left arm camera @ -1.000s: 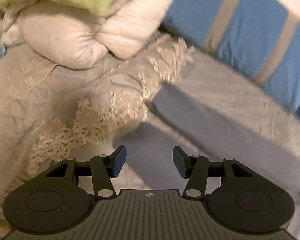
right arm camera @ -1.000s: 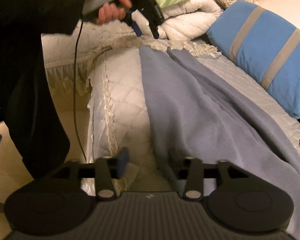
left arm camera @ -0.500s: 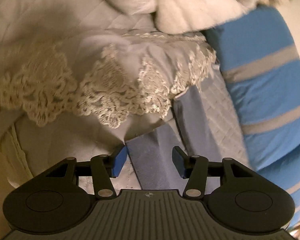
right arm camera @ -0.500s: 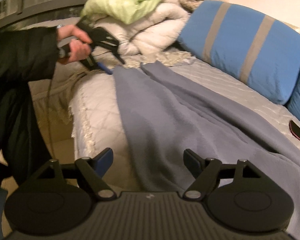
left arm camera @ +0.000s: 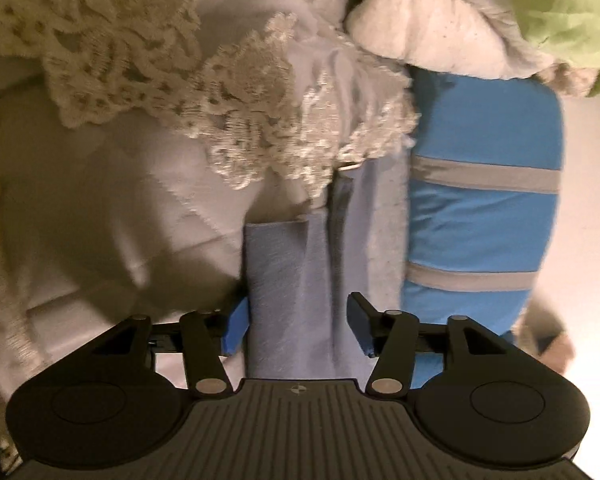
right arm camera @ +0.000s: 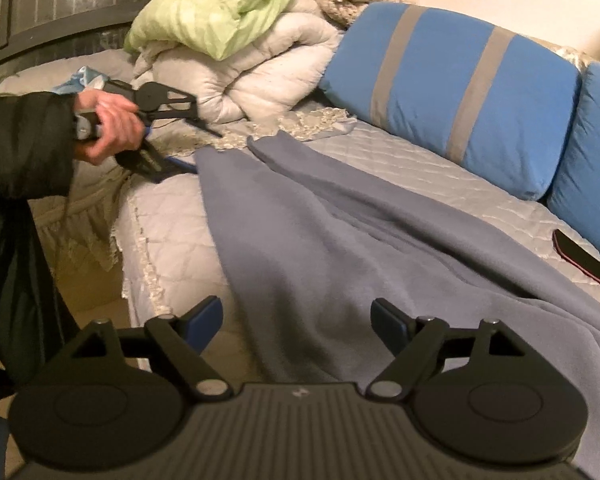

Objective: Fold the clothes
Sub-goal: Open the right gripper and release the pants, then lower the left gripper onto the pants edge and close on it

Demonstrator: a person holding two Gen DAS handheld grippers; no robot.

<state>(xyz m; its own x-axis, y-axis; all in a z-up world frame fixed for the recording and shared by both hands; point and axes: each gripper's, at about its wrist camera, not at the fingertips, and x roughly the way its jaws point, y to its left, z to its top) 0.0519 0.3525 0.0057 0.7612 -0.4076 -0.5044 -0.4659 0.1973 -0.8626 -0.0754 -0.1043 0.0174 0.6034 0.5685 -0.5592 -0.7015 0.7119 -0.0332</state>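
Folding looks barely begun: a long grey-blue fleece garment (right arm camera: 320, 240) lies stretched lengthwise along the white quilted bed (right arm camera: 440, 172), its far end near the cream lace trim (right arm camera: 316, 120) and the heap of white and pale-green duvets (right arm camera: 236, 60), its near end reaching under the right wrist camera. Both ends appear to be lined up for a grasp, so the step in hand is probably taking hold of the two ends before bringing one over the other. The left hand-held gripper (left arm camera: 296, 322) is released, its blue pads straddling the narrow far end of the garment, which runs up between them; closing there should catch the cloth, though whether the pads already touch it I cannot tell. The right hand-held gripper (right arm camera: 296, 322) is likewise spread wide, poised low over the near part of the garment with fabric between its fingers, nothing pinched. In the right wrist view the person's left hand (right arm camera: 108, 128), in a black sleeve (right arm camera: 24, 144), holds its tool reaching in from the bed's side, tilted downward toward the cloth edge. A blue cushion with grey stripes (right arm camera: 452, 92) leans along the far side, clear of the garment.
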